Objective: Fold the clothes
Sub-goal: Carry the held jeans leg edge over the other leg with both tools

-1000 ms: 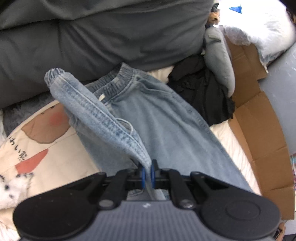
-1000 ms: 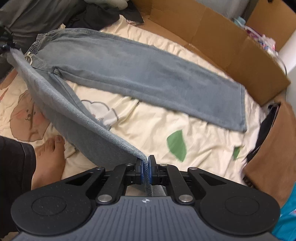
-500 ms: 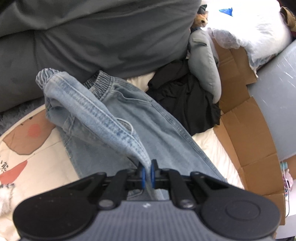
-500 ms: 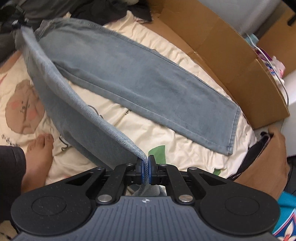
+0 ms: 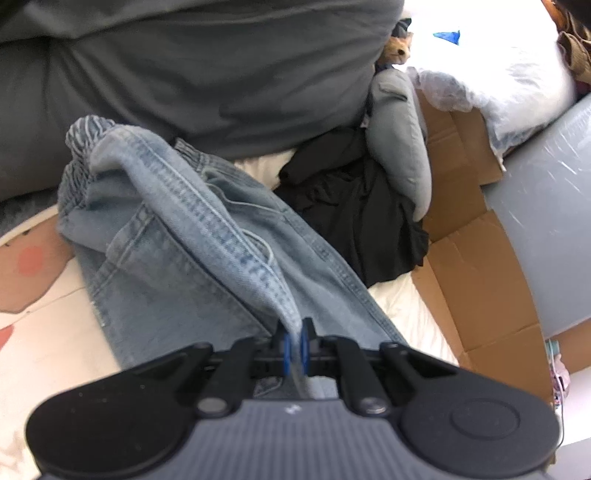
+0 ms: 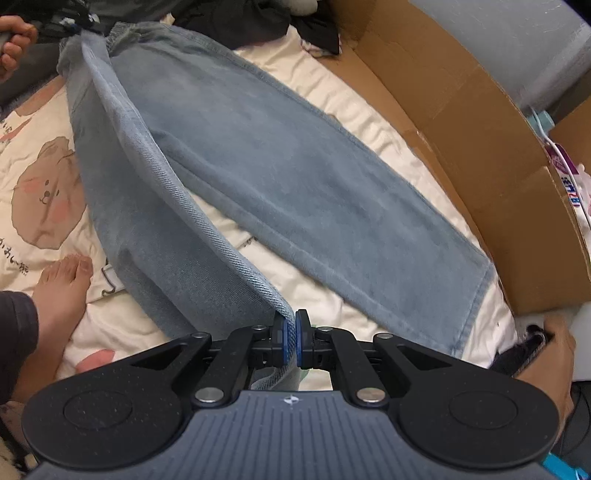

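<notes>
Light blue jeans lie on a cream cartoon-print blanket. One leg lies flat, running from the waistband at the far left to its hem at the right. My right gripper is shut on the hem edge of the other leg, which hangs lifted in a long fold. My left gripper is shut on the waistband end of the jeans and holds that edge raised above the flat leg. The left gripper also shows far off in the right wrist view.
Brown cardboard walls the far and right side of the blanket. A black garment and a grey cushion lie beyond the waistband. A dark grey sofa stands behind. The person's bare foot rests at the left.
Both grippers have carried the lifted leg toward the flat leg. The lifted fold now hangs closer over it, and the gap of blanket between the two legs has narrowed.
</notes>
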`<control>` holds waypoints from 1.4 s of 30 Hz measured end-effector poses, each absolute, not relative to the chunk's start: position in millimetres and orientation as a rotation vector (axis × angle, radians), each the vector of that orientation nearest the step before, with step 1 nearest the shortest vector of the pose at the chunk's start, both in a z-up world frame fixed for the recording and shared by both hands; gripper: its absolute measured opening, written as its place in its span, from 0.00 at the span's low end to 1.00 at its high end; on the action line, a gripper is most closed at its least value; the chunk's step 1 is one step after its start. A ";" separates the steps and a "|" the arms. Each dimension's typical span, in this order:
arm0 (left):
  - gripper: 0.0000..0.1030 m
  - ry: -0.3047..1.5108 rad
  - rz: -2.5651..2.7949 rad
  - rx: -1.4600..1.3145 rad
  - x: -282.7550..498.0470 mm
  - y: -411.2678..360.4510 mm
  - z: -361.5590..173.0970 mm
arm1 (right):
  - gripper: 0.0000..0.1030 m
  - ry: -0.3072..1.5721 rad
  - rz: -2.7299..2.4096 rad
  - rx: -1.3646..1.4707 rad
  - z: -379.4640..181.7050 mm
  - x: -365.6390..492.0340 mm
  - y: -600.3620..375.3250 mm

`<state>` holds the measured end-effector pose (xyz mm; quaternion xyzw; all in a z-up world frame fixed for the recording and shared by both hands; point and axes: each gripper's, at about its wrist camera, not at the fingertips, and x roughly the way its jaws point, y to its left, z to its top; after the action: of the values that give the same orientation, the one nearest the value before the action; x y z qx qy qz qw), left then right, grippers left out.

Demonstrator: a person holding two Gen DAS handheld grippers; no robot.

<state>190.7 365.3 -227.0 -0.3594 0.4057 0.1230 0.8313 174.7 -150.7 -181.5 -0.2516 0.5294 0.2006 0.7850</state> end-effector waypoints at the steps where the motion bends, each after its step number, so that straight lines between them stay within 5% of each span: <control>1: 0.06 0.852 0.257 -0.764 192.2 364.6 -229.4 | 0.02 1.133 0.430 -0.522 -183.5 177.8 -154.2; 13: 0.06 0.785 0.259 -0.817 228.8 354.7 -271.2 | 0.02 1.074 0.373 -0.352 -220.1 227.2 -185.0; 42: 0.06 0.715 0.311 -0.877 304.9 371.7 -290.4 | 0.02 1.081 0.365 -0.485 -228.2 394.6 -159.1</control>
<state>304.9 371.7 -290.4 -0.4136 0.3372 0.1467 0.8329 394.6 -159.1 -228.2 -0.2271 0.5065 0.1710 0.8140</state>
